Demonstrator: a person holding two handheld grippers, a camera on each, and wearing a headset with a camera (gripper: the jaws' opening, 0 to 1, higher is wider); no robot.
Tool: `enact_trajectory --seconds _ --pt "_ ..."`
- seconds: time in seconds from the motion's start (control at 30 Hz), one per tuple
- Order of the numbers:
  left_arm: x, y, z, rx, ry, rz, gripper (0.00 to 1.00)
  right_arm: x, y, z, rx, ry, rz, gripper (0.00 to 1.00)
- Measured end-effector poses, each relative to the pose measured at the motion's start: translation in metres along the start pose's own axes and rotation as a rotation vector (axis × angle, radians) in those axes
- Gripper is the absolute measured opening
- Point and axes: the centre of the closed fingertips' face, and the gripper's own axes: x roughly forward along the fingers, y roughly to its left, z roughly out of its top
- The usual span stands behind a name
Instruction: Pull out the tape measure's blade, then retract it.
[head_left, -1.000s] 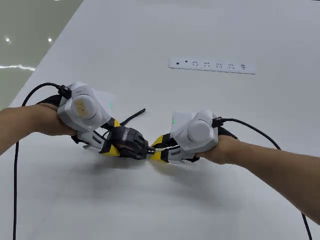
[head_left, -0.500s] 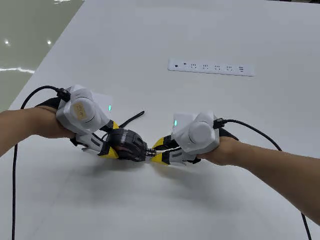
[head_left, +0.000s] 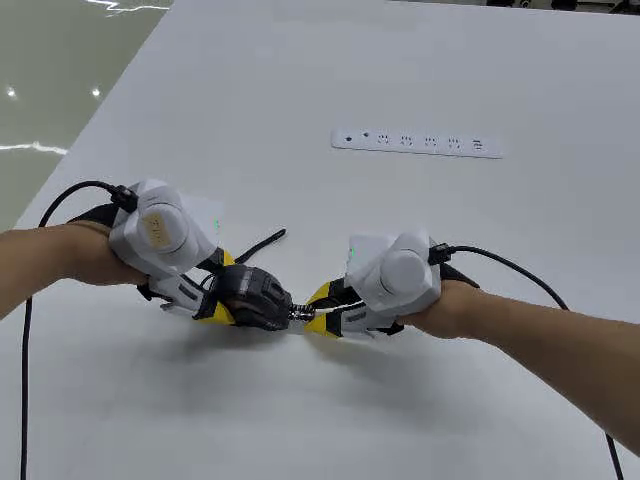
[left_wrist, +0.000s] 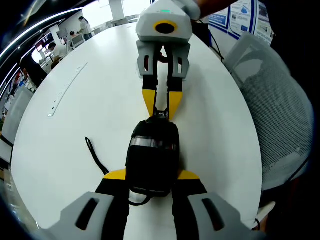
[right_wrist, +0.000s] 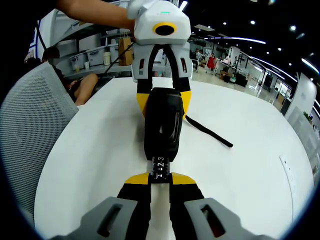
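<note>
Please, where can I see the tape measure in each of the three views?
Head view: tape measure sits low, left of centre.
Left gripper view: centre, clamped by the left gripper.
Right gripper view: upper centre, its blade pinched by the right gripper.
Shared landmark: its black strap, lying beside it.

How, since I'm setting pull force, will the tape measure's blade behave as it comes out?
Only a short stretch of blade spans from the case to the right gripper, straight and taut, so it is likely stiff now and may sag once longer. Held by its thin end, it may slip.
</note>
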Motion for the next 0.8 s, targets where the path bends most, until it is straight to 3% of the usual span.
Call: enact_trajectory --seconds 0.8 --pt "0.0001 0.0012 -0.0028 0.003 0.008 0.006 0.28 -0.0021 -0.0019 -0.0036 -0.013 0.008 -0.011 0.12"
